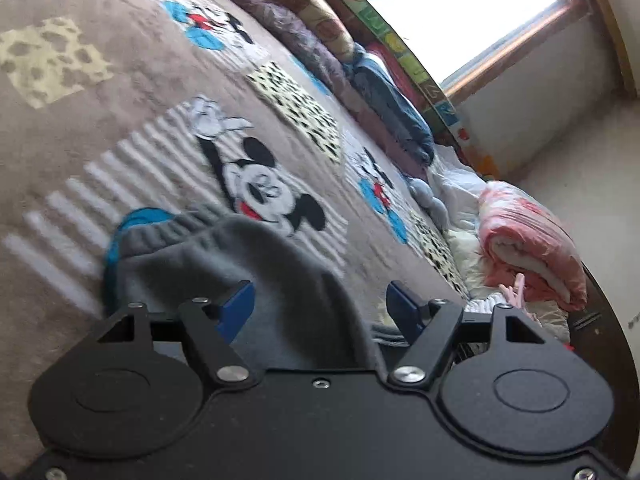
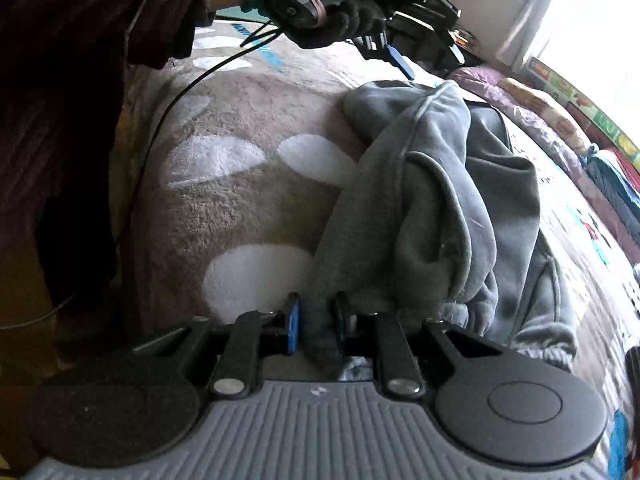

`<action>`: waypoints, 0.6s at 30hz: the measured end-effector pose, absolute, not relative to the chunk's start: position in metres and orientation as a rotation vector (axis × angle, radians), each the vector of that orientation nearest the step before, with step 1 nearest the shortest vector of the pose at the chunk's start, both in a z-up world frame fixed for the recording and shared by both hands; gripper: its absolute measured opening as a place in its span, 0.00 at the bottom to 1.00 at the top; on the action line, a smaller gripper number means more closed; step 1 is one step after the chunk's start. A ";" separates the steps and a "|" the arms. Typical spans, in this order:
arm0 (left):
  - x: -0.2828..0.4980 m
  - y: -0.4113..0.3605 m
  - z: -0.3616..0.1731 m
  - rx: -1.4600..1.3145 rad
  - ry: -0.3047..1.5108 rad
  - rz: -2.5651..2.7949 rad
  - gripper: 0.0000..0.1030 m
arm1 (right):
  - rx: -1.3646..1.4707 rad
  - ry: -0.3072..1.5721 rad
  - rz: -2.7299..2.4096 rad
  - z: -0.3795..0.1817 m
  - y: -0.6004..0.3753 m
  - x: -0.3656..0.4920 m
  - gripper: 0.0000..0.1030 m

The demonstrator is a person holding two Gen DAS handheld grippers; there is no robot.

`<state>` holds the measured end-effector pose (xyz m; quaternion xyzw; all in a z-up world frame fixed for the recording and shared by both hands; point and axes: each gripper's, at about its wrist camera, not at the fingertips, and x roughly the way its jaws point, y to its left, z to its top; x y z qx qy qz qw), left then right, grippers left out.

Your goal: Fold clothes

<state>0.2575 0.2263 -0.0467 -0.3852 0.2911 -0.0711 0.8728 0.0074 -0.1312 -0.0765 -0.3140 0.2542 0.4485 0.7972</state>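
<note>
Grey fleece garment [image 2: 440,208] lies bunched on the brown cartoon-print blanket [image 2: 240,200]; right claw [image 2: 316,320] clamps its edge, left claw [image 1: 320,300] gapes above it.

Daylight from an overexposed window [image 1: 468,12]; foreground dim, slight motion blur, fisheye-curved edges.
</note>
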 end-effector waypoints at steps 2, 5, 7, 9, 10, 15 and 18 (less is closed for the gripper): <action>0.268 0.220 -0.053 -0.806 0.626 -0.137 0.68 | -0.655 0.549 0.955 -0.079 -0.133 0.006 0.19; 0.282 0.211 -0.062 -0.795 0.659 -0.114 0.60 | -0.626 0.552 0.948 -0.081 -0.135 0.008 0.20; 0.287 0.206 -0.066 -0.765 0.668 -0.100 0.36 | -0.614 0.552 0.946 -0.082 -0.136 0.009 0.20; 0.289 0.201 -0.070 -0.731 0.673 -0.105 0.20 | -0.596 0.551 0.946 -0.083 -0.138 0.010 0.20; 0.288 0.200 -0.072 -0.720 0.670 -0.113 0.18 | -0.586 0.551 0.946 -0.083 -0.138 0.010 0.20; 0.267 0.207 -0.059 -0.699 0.615 -0.141 0.10 | -0.436 0.569 0.937 -0.086 -0.150 0.017 0.20; 0.236 0.220 -0.039 -0.709 0.544 -0.147 0.10 | -0.295 0.586 0.921 -0.088 -0.162 0.022 0.20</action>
